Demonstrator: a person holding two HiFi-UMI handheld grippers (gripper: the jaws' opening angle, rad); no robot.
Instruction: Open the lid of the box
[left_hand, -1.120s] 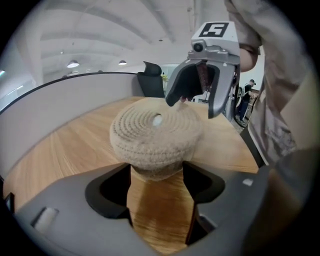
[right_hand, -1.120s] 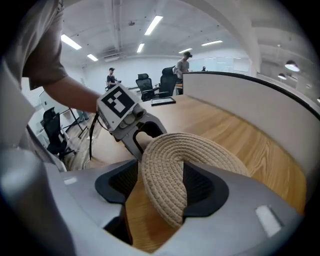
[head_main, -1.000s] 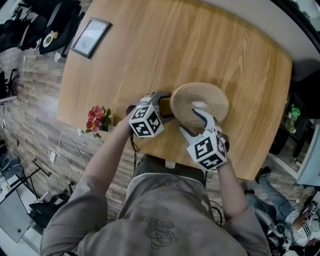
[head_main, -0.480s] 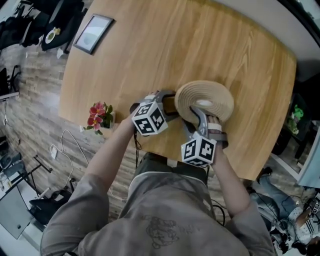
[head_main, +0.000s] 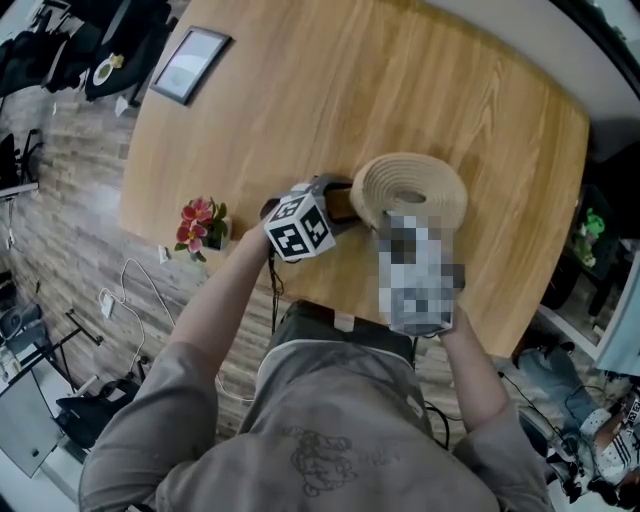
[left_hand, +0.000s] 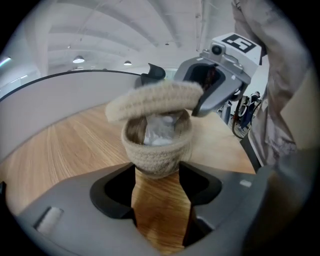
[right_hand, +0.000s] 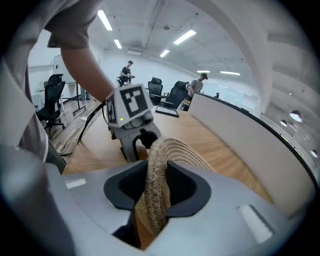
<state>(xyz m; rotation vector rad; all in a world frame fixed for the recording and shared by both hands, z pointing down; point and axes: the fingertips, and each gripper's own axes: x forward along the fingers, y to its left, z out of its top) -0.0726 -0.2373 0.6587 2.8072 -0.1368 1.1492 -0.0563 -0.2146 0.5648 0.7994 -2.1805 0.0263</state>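
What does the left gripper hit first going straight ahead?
The left gripper, whose jaws have just been closing, would meet the box first: its base sits between the jaw tips, seemingly gripped.

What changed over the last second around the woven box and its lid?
The right gripper has just closed its jaws on the rim of the lid, which is now tipped up off the box. The left gripper has closed in slightly on the box's base, in the same place. The flowers and frame are unmoved.
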